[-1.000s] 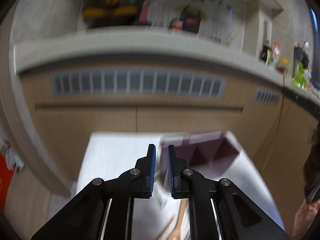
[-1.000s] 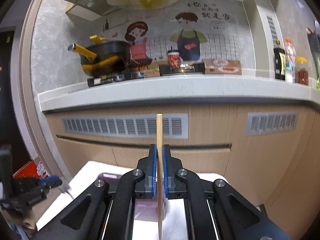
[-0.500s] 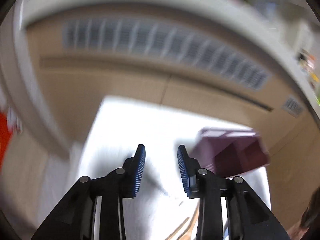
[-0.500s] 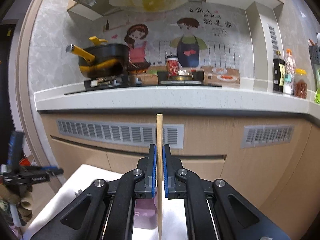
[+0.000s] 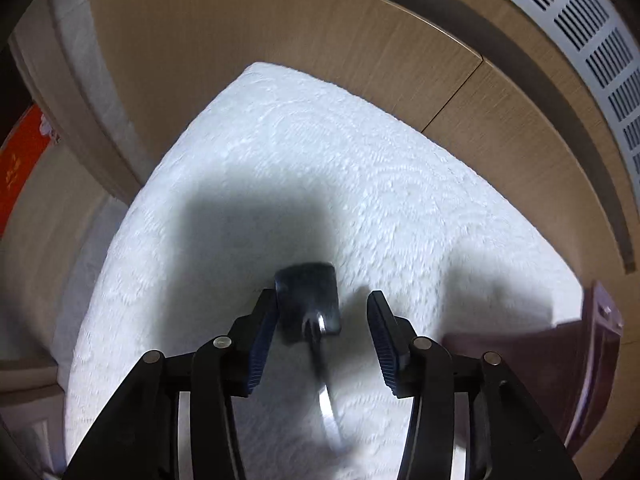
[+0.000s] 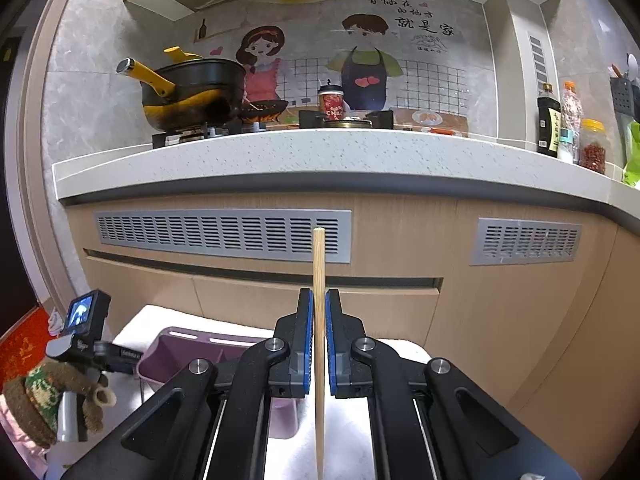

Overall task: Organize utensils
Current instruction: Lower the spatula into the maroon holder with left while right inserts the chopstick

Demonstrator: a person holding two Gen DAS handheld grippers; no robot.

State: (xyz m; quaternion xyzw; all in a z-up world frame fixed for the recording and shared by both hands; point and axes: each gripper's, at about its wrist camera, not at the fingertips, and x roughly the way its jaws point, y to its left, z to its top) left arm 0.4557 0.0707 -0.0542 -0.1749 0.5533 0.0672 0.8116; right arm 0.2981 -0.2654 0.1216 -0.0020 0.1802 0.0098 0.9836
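Observation:
My left gripper (image 5: 320, 304) points steeply down at the white cloth (image 5: 320, 160), and its jaws are opening. A blurred metal utensil (image 5: 310, 300) with a dark, squarish head lies on the cloth between the fingers. Its shiny handle (image 5: 329, 408) runs back under the gripper, and the pads do not press on it. My right gripper (image 6: 319, 320) is shut on a wooden chopstick (image 6: 319, 264) that stands upright between its blue pads (image 6: 308, 332). The purple organizer (image 6: 180, 354) sits just beyond it on the cloth, and its corner (image 5: 560, 380) shows at the right of the left wrist view.
Wooden cabinet doors (image 6: 500, 320) with grey vents (image 6: 224, 234) rise right behind the small table. The counter (image 6: 320, 152) above holds a yellow-handled pot (image 6: 188, 88), bottles (image 6: 548, 120) and jars. A gloved hand (image 6: 52, 396) holds the left gripper at the table's left edge.
The left gripper has swung down from facing the cabinets to facing the cloth, and its jaws have parted. A metal utensil now lies between them. The right gripper still holds the chopstick, barely shifted.

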